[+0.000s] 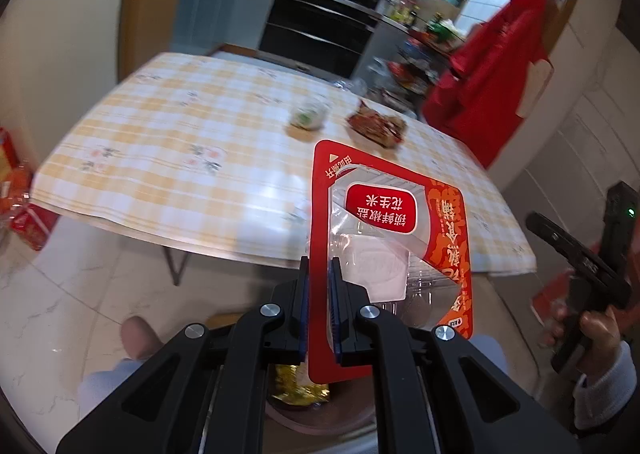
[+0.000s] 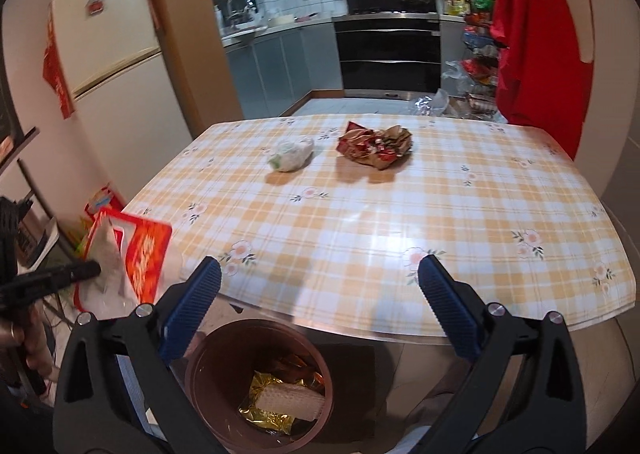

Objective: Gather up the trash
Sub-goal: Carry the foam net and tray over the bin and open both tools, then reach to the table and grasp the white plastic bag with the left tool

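The left tongs are clamped on the edge of a flat red-and-clear plastic snack package, held in the air just off the near edge of the desk, which wears a yellow-and-white checked floral cloth. Below, on the floor beside that edge, stands a round brown plastic bin; it already holds a crumpled gold foil wrapper with a pale wafer-like piece on top, so part of the collecting looks done. The right tongs stand wide apart with nothing between them, above the bin and pointing toward the desk.

Still on the desk, well back from the near edge, lie a scrunched white plastic bag with a green patch and, just beside it, a crumpled red-and-brown paper wrapper. By my reckoning the held package goes into the bin next, then those two pieces remain, so the job is around halfway.
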Demonstrator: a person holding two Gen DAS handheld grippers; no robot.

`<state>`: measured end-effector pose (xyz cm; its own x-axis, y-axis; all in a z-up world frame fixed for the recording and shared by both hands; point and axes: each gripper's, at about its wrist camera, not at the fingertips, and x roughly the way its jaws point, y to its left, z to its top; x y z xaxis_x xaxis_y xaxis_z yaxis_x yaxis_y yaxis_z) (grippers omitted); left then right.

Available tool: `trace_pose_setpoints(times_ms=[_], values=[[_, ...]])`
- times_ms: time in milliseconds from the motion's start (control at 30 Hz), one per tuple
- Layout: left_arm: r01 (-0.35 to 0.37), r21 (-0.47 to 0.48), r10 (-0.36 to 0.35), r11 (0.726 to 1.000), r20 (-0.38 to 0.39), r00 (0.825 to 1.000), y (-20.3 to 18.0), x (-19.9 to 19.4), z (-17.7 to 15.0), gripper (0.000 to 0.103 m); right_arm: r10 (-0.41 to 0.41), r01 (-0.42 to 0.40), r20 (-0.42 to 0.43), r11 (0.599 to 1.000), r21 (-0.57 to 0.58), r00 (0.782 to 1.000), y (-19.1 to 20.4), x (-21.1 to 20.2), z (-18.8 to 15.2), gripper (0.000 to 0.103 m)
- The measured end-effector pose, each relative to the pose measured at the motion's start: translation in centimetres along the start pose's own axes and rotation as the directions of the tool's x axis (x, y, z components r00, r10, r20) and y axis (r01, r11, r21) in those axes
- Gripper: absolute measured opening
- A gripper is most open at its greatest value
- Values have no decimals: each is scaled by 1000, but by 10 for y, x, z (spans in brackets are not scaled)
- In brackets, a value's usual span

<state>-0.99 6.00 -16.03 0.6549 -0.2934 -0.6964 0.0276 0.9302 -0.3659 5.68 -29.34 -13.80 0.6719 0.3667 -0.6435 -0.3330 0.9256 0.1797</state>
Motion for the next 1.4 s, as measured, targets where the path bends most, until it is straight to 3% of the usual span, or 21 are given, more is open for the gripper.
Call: trace_pose_setpoints(times_ms=[67,100,133,200,267,333,500,733,933,1200,1400], values=[[56,10,-56,998,-27,998,-5,6,-2,12,-6,6,-4,1000,10,1000,-5,1,-1,97],[75,17,-74,997,-41,996,-8,9,-3,23,-7,7,-6,1000,14,1000,-6,1,-1,97],[80,18,-79,997,-45,996,-9,10,-4,46,-9,9,-7,1000,18,1000,-7,1,-2,97],[91,11,-91,996,-38,995,-11,11,-6,60,-12,12,-10,1000,21,1000,-8,2,-3,97],[84,11,-83,996,-36,996,-10,12,-6,64,-16,17,-14,1000,21,1000,-8,4,-4,97],[53,11,-52,999,-18,998,-8,10,-5,76,-25,25,-17,1000,19,1000,-8,5,-5,97],[-31,-9,31,999,29,999,5,3,3,93,-43,43,-23,999,15,999,-8,8,-7,97],[-150,-49,152,987,40,988,31,6,21,97,-66,66,-38,998,24,997,-15,16,-10,97],[-194,-22,195,981,44,980,39,15,39,97,-73,76,-52,996,56,996,-29,28,-12,97],[-213,150,208,965,52,977,16,58,80,97,-103,107,-85,993,43,991,-49,62,-9,97],[-175,266,174,948,26,984,-2,131,130,97,-94,99,-94,994,55,991,-73,100,11,97]])
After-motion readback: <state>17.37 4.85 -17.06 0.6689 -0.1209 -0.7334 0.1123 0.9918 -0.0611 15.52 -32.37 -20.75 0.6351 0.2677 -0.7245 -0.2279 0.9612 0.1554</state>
